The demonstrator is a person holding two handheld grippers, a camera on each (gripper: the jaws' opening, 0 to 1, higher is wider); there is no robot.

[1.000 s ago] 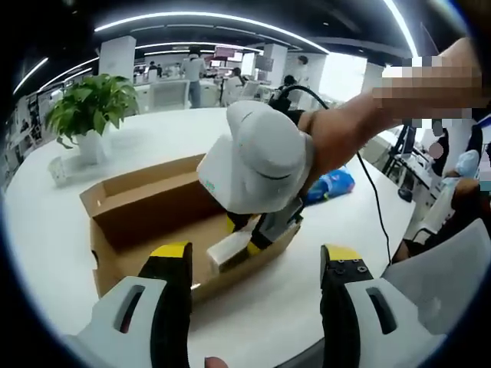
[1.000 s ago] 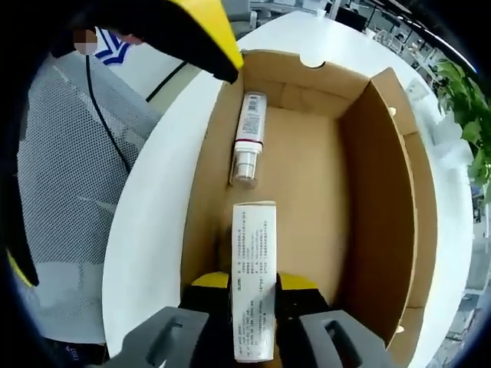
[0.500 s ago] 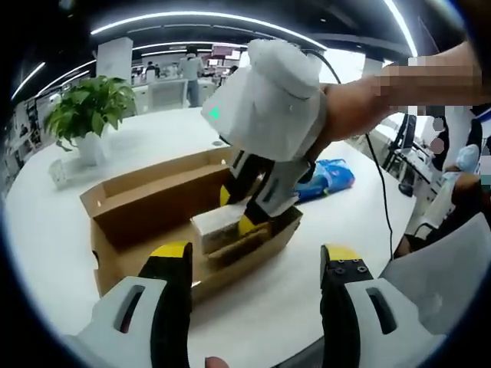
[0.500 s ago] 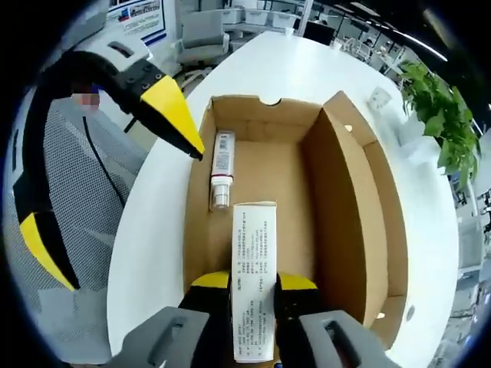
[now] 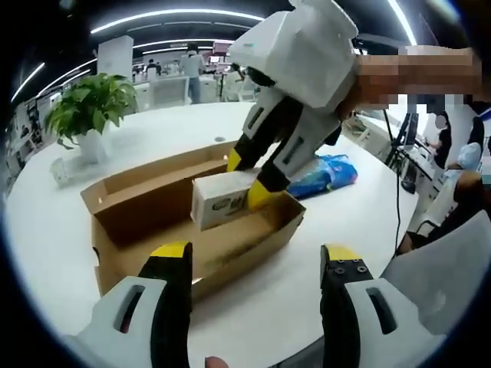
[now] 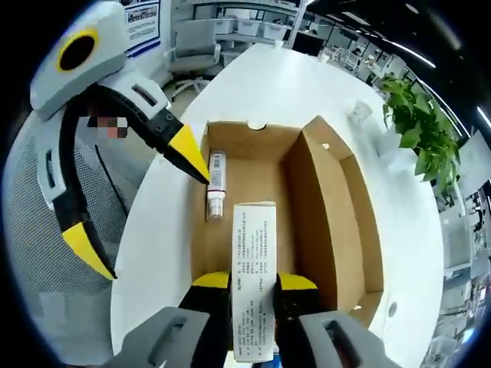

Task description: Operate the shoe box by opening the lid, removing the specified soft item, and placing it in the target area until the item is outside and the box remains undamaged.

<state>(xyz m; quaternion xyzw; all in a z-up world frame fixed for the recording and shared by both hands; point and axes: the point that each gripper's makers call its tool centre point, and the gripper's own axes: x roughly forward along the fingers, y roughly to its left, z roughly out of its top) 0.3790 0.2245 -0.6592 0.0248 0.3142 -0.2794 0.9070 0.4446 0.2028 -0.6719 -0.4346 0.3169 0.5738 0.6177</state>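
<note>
Now that the right gripper (image 5: 247,182) has risen, its fingers (image 6: 211,293) clenched on the white carton (image 6: 253,280), the carton hangs above the open shoe box (image 6: 326,222); placement remains. The left gripper (image 5: 257,264), near the box, is released.

Upright lid (image 6: 307,222) beside open box (image 6: 253,230)

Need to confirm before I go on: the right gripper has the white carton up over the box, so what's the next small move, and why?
Probably carry it sideways past the box wall. The right gripper is shut on the carton, which looks above the rim; the tube stays inside.
</note>
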